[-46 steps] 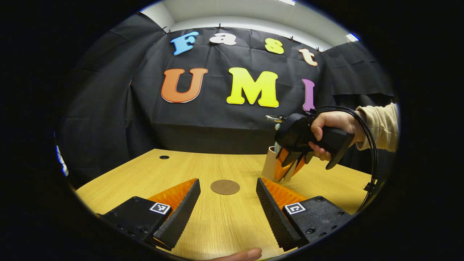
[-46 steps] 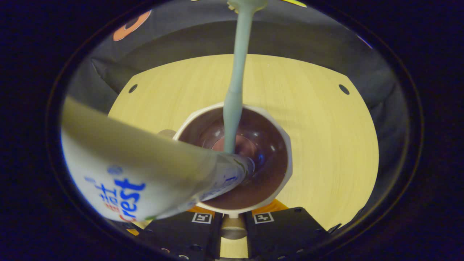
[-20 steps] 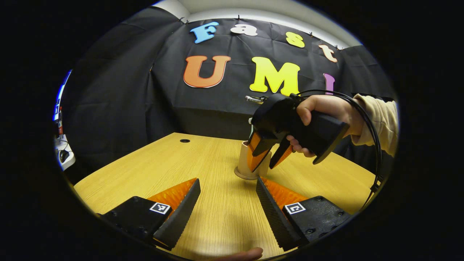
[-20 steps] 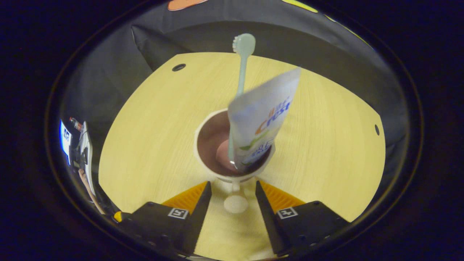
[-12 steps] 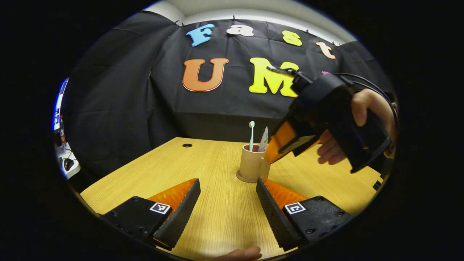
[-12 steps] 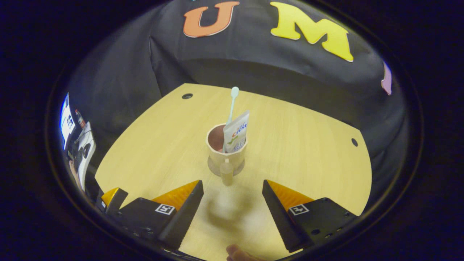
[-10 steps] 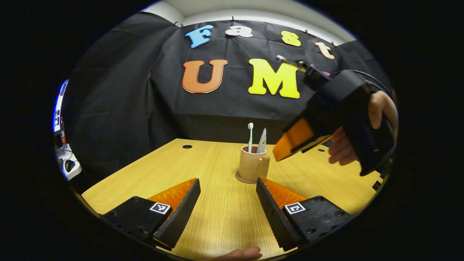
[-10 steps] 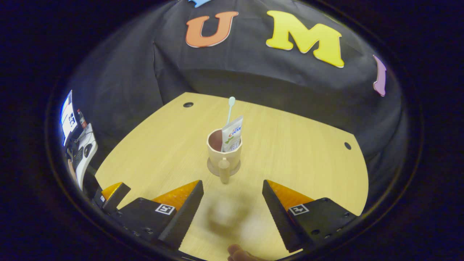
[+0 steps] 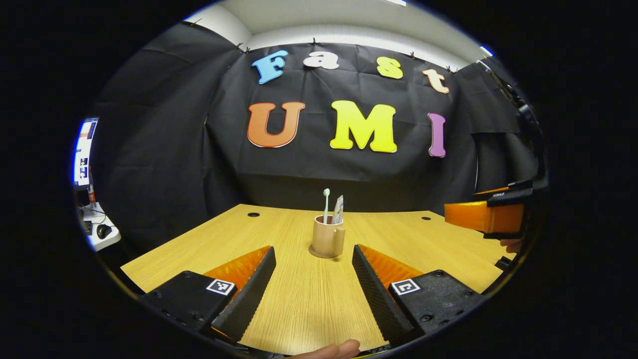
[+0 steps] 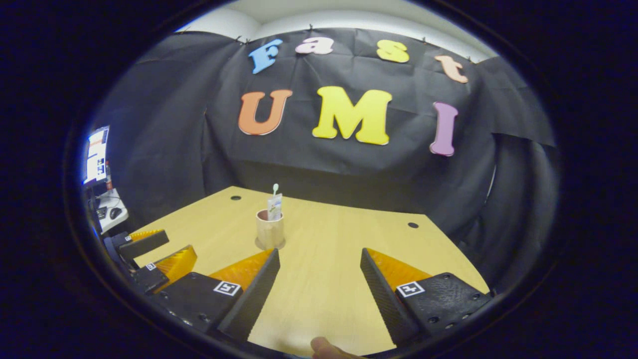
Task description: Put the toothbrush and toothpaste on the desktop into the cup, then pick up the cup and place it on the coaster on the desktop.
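Cup (image 9: 325, 238) loaded, on its coaster (image 9: 319, 254) mid-bench (image 9: 299, 299)
Left gripper (image 9: 313, 286) and right gripper (image 10: 319, 289) hold jaws open, empty; cup looks rigid, light, top-heavy with toothbrush (image 9: 326, 202) and toothpaste (image 9: 338, 209); side handle (image 9: 339, 239) suits gripping.

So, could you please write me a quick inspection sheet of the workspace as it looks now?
Surface: wooden desk, with small round holes near the far edge.
Job's things: cup upright on the coaster; toothbrush and toothpaste stand in it.
Clutter: nothing seen on the desk.
Grippers: left gripper open, holding nothing; right gripper open, holding nothing. Both are apart from the cup, on its near side.
Cables: nothing seen.
Surroundings: black cloth wall behind the desk; a side table with small items at far left.
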